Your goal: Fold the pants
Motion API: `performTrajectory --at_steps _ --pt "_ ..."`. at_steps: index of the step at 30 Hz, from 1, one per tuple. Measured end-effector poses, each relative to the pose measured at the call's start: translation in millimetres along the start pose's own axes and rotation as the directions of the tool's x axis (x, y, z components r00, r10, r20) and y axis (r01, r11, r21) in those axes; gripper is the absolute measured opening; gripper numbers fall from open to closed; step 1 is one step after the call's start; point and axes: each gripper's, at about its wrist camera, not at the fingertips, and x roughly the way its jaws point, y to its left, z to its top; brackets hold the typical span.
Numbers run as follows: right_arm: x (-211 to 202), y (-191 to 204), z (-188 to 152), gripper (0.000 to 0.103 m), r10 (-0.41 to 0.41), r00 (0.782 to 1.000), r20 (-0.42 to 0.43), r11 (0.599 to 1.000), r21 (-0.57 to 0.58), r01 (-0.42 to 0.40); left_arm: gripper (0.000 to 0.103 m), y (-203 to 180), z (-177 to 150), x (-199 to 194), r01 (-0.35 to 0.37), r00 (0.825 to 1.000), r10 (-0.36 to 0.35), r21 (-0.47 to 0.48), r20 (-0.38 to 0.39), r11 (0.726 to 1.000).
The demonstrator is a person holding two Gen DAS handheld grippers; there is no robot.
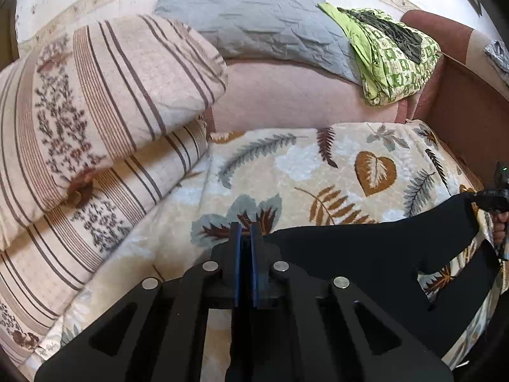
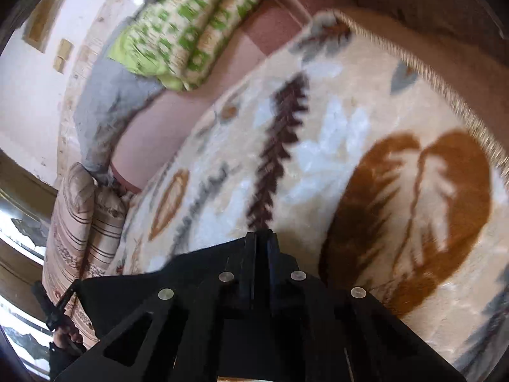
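on the leaf-print blanket covering the sofa seat, the black pants are seen stretched from the left gripper at bottom centre of the left wrist view out to the right gripper at that view's right edge. long axis of the cloth runs left-to-right across the seat, roughly parallel to the sofa front. one part hangs lower at the right, with blanket showing through the gap; which part that is cannot be told.

left jaws are together, blue pads nearly touching, with black cloth bunched right against them; judged clamped on a pants edge, though the pinch itself is hidden by the fingers. right jaws are closed as well in the right wrist view; whether cloth is caught between them is not shown there, since black fabric and black fingers cannot be separated. the left view shows the pants edge reaching up to that gripper, so a hold is likely but not confirmed.

striped pillows sit close on the left, green bedding on the backrest, well apart from the pants.

judgement: each hand is at its own end of the garment, so the fold would be made along that left-right axis, one end carried over to the other. neither hand is nearer the middle. the unconfirmed right hold is the risk if tension is added.
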Motion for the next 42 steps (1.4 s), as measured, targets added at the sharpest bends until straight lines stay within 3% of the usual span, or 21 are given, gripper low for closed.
performTrajectory --at_steps 7,13,18,22,26,28,30,32,33,36,37,39,40,41,42 --pt "-51 18 -24 0.004 0.043 0.999 -0.023 0.977 -0.206 -0.047 0.003 -1 -34 -30 0.03 0.998 -0.033 0.059 0.052 0.998" --pt "-111 42 -76 0.004 0.086 0.992 -0.087 0.883 -0.455 -0.116 0.003 5 -86 -82 0.077 0.99 -0.09 0.118 0.108 0.99" --pt "-130 32 -116 0.004 0.021 0.98 -0.197 0.828 -0.547 -0.127 0.003 11 -139 -101 0.155 0.984 -0.164 0.12 0.071 0.981" --pt "-125 15 -136 0.004 -0.089 0.96 -0.265 0.813 -0.577 -0.084 0.004 28 -184 -103 0.278 0.96 -0.278 0.005 0.031 0.961" --pt "-128 6 -139 0.004 -0.137 0.957 -0.257 0.81 -0.585 -0.042 0.011 47 -213 -105 0.32 0.947 -0.315 -0.174 0.06 0.931" --pt "-133 2 -136 0.01 -0.172 0.96 -0.22 0.815 -0.58 0.013 0.033 56 -216 -111 0.291 0.957 -0.278 -0.252 0.087 0.923" --pt "-137 -4 -133 0.013 -0.184 0.96 -0.211 0.829 -0.558 0.036 0.047 64 -217 -122 0.278 0.96 -0.25 -0.33 0.124 0.902" --pt "-150 -7 -130 0.02 -0.178 0.97 -0.166 0.838 -0.542 0.061 0.047 67 -214 -137 0.321 0.944 -0.262 -0.379 0.199 0.868" --pt "-154 -6 -127 0.02 -0.168 0.975 -0.147 0.842 -0.536 0.064 0.047 67 -211 -145 0.365 0.927 -0.285 -0.401 0.246 0.84" --pt "-171 4 -118 0.02 -0.053 0.994 -0.092 0.864 -0.504 -0.001 0.048 54 -205 -147 0.52 0.852 -0.417 -0.429 0.316 0.738" --pt "-174 11 -117 0.02 -0.001 0.996 -0.091 0.866 -0.498 -0.045 0.048 40 -201 -137 0.553 0.833 -0.475 -0.422 0.282 0.718" --pt "-170 26 -120 0.02 0.096 0.985 -0.141 0.854 -0.497 -0.155 0.047 13 -197 -118 0.582 0.81 -0.554 -0.374 0.191 0.722" --pt "-166 34 -124 0.02 0.103 0.981 -0.167 0.84 -0.514 -0.176 0.047 1 -197 -107 0.567 0.818 -0.561 -0.348 0.131 0.746" --pt "-159 38 -128 0.02 0.094 0.977 -0.193 0.829 -0.528 -0.184 0.046 -6 -199 -94 0.519 0.844 -0.532 -0.343 0.063 0.783" --pt "-150 42 -134 0.02 0.065 0.971 -0.23 0.816 -0.548 -0.184 0.041 -8 -202 -84 0.486 0.858 -0.513 -0.35 0.018 0.801"
